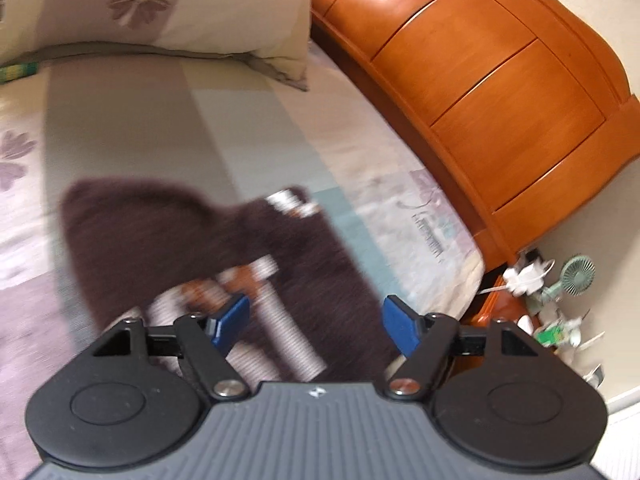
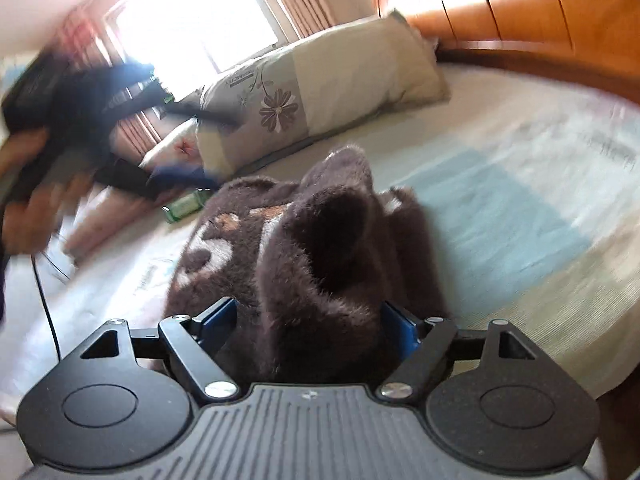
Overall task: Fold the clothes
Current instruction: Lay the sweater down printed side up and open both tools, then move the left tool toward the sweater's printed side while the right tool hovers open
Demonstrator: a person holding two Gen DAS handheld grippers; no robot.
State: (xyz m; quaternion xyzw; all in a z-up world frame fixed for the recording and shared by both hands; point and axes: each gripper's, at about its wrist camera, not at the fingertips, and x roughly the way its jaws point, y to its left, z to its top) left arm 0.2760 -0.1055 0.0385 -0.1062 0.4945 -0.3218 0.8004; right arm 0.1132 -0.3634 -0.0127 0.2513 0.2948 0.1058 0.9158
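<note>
Tongs are both standing wide: your left gripper [image 1: 314,318] is hovering empty above the dark brown fleece garment [image 1: 168,240] lying on the bed [image 1: 280,128], your right gripper [image 2: 308,320] straddling its raised fold unpinched.

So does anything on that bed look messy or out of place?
Yes. The fuzzy dark brown patterned garment lies bunched, one fold standing up between the right gripper's open fingers. A small green bottle lies tipped over on the pale bedspread near the floral pillow.
</note>
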